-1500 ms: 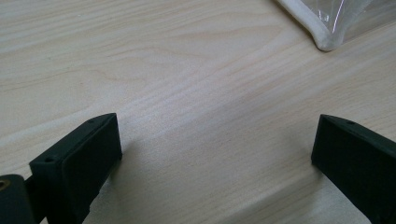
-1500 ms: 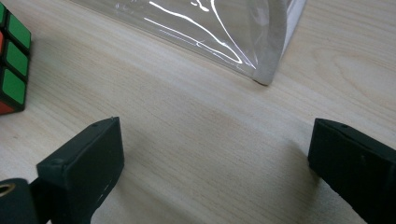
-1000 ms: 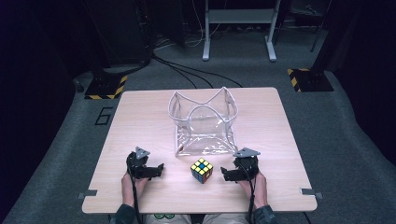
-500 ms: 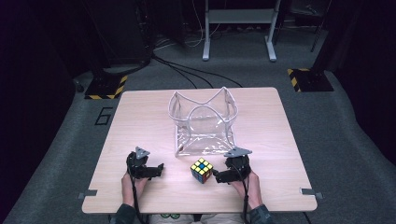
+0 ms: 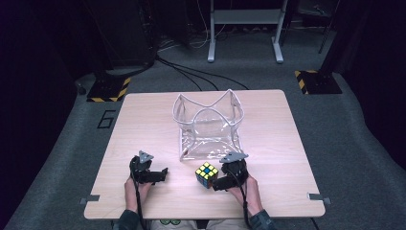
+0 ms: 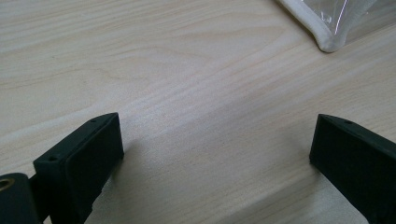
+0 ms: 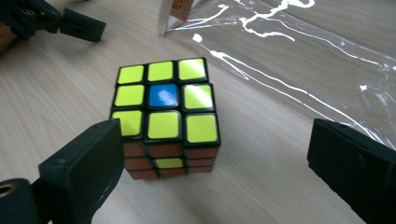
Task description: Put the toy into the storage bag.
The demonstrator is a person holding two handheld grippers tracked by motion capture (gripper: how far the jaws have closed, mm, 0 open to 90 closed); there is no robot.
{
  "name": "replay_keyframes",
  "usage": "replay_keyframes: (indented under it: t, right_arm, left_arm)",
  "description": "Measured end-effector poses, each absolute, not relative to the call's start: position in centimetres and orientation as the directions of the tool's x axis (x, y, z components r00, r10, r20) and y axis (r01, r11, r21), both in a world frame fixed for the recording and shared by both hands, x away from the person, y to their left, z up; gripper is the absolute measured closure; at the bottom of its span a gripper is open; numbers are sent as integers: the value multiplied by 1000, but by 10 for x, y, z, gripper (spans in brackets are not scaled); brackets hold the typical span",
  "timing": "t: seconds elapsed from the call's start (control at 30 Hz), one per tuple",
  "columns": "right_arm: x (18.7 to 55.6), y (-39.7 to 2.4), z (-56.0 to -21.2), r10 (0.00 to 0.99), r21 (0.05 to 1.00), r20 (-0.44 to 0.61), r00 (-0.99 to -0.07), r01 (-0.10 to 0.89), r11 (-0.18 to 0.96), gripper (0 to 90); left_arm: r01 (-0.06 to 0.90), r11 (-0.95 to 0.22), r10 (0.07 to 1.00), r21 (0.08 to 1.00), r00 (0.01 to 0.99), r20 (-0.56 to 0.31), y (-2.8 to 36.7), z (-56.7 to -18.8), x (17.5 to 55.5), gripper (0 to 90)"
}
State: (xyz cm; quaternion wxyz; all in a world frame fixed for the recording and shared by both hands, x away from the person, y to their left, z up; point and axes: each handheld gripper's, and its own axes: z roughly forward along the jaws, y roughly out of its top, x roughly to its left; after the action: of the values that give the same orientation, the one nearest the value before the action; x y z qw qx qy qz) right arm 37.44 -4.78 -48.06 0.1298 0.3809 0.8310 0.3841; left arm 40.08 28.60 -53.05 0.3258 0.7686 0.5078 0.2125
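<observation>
Right gripper (image 7: 212,154) spread wide around cube (image 7: 166,114), jaws not yet touching it. Left gripper (image 5: 160,173) also spread, idle at lower left. Cube at lower centre on table (image 5: 143,124), just below clear bag (image 5: 208,127). Nothing grasped; pickup and placing probably left.

a lab or test room set up for recording

a lone wooden table (image 5: 143,120) stands on grey carpet (image 5: 62,158), with black cables (image 5: 191,72), yellow-black striped floor plates (image 5: 109,89), a metal stand (image 5: 244,28) and dark surroundings.
</observation>
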Motion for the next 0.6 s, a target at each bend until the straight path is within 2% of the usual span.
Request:
replay_keyframes:
  t: [0.6]
  right_arm:
    - [378, -15, -487, 717, 717, 79, -693, 539, 442, 8]
  left_arm:
    - [642, -270, 919, 717, 393, -6, 286, -531, 401, 26]
